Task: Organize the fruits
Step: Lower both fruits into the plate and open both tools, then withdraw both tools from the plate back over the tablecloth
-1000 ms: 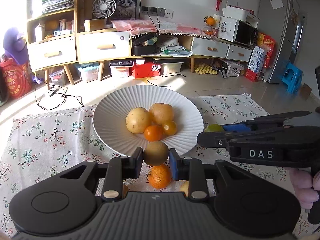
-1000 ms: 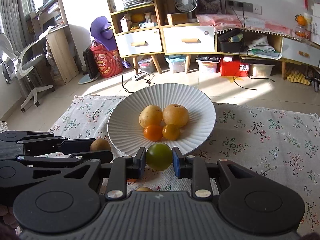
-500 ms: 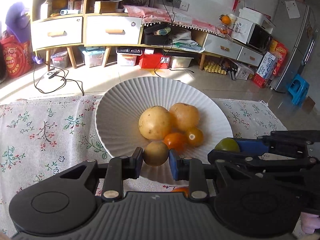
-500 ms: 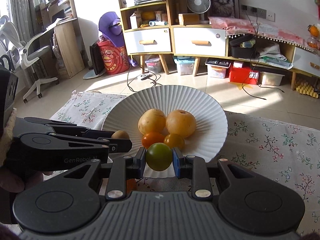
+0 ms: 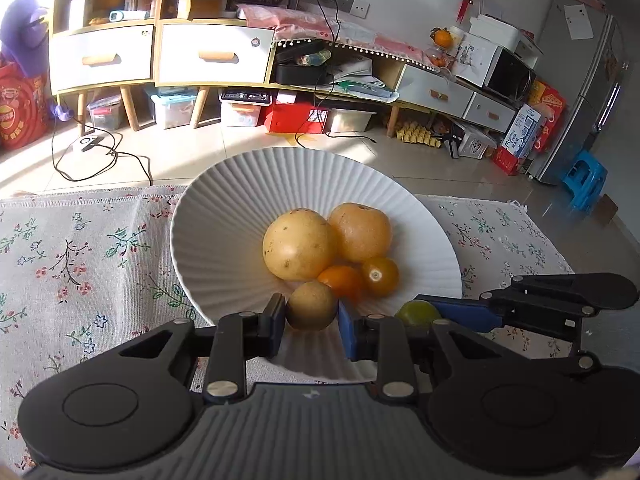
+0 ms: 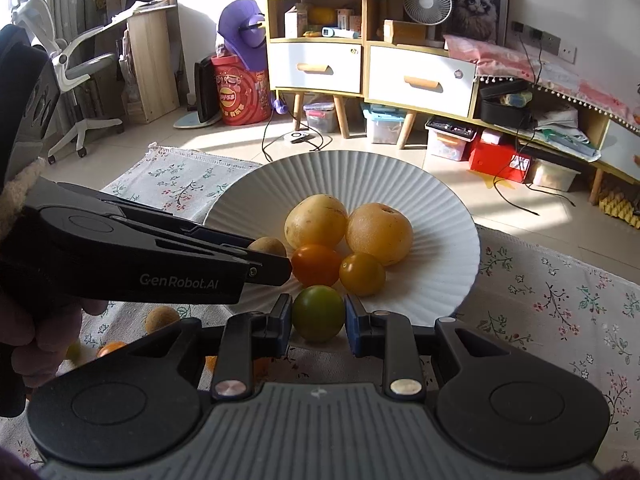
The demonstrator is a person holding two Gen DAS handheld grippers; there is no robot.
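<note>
A white ribbed plate (image 5: 224, 240) (image 6: 440, 248) stands on a floral cloth and holds two big yellow fruits (image 5: 298, 244) (image 6: 378, 232), an orange tomato (image 5: 340, 280) (image 6: 316, 264) and a yellow tomato (image 5: 380, 276) (image 6: 362, 274). My left gripper (image 5: 312, 314) is shut on a small brown round fruit (image 5: 312, 306) (image 6: 267, 246), held over the plate's near rim. My right gripper (image 6: 318, 318) is shut on a green tomato (image 6: 318, 312) (image 5: 416, 312) at the plate's near edge, just right of the left gripper.
Loose small fruits, one brown (image 6: 162, 318) and one orange (image 6: 111, 347), lie on the floral cloth (image 5: 80, 248) near the left hand. Beyond the cloth are tiled floor, cables and low cabinets (image 5: 212, 56).
Both grippers have moved forward toward the plate with their fruits; the brown fruit now hangs over the plate's near rim and the green tomato sits at its edge.
</note>
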